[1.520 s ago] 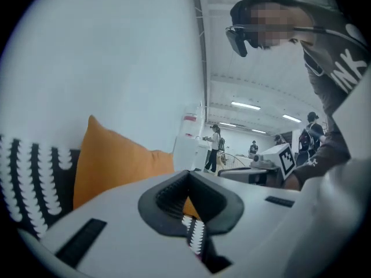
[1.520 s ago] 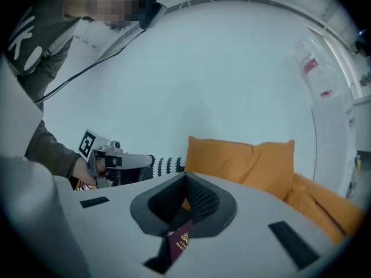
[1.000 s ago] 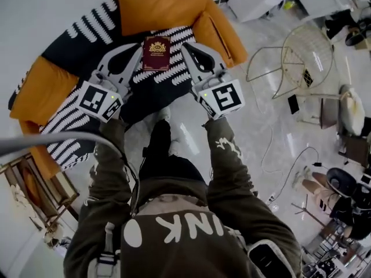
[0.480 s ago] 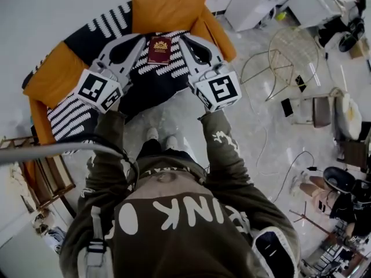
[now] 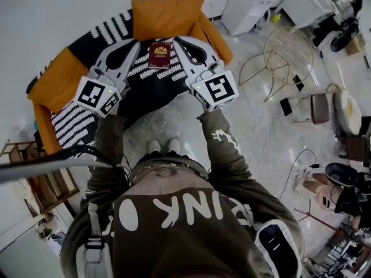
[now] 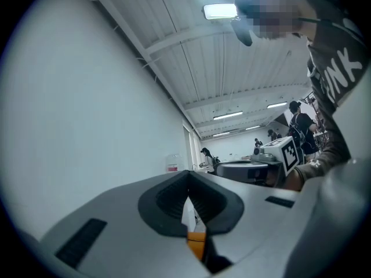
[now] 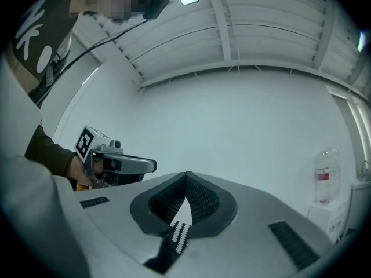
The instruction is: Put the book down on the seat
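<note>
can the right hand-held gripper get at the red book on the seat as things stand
Probably yes. The book lies flat on the striped seat, uncovered, just beside the right hand-held gripper. Its jaws are shut, so they would have to open first.

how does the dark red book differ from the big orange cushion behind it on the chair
The dark red book is small and thin; the orange back cushion is much larger and plump. The book carries a gold emblem; the cushion is plain. The book lies flat on the black-and-white striped seat cover; the cushion sits at the chair's back. Both are rectangular.
</note>
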A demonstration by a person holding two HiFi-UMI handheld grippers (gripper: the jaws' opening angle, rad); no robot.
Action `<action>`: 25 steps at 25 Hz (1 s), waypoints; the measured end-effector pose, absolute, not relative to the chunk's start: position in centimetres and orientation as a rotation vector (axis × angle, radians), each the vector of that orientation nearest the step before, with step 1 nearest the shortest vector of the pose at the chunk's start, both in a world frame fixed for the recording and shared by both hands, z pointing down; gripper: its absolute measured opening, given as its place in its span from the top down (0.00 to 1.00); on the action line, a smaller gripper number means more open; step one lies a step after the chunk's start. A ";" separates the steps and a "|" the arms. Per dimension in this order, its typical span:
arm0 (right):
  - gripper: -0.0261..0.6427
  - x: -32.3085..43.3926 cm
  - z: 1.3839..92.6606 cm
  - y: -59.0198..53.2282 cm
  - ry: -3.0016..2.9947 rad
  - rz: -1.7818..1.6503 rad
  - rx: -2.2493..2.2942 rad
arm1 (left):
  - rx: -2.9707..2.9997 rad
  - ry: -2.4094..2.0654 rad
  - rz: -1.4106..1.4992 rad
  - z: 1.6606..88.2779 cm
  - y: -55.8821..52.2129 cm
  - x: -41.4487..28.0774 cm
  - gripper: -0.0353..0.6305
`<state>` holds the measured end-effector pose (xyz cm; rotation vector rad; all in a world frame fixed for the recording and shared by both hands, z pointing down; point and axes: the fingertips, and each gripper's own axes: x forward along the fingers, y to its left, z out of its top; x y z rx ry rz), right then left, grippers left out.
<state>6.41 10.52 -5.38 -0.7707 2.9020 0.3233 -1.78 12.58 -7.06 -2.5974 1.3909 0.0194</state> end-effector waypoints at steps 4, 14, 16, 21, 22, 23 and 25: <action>0.94 5.7 -5.8 10.8 2.892 0.325 -0.787 | -2.587 1.364 0.043 -7.7 12.9 -2.5 0.94; 0.94 4.9 -6.1 11.7 2.879 0.340 -0.825 | -2.616 1.317 0.072 -7.6 13.5 -3.2 0.94; 0.94 4.8 -6.2 11.8 2.879 0.341 -0.828 | -2.617 1.313 0.078 -7.7 13.6 -3.2 0.94; 0.95 4.8 -5.9 11.9 2.882 0.336 -0.832 | -2.619 1.311 0.081 -7.7 13.7 -3.3 0.94; 0.95 4.7 -5.8 12.0 2.882 0.336 -0.831 | -2.619 1.312 0.083 -7.6 13.8 -3.4 0.94; 0.95 4.6 -5.7 12.0 2.881 0.336 -0.832 | -2.618 1.312 0.083 -7.6 13.8 -3.5 0.94; 0.95 4.6 -5.7 12.1 2.881 0.336 -0.832 | -2.618 1.314 0.084 -7.5 14.0 -3.5 0.94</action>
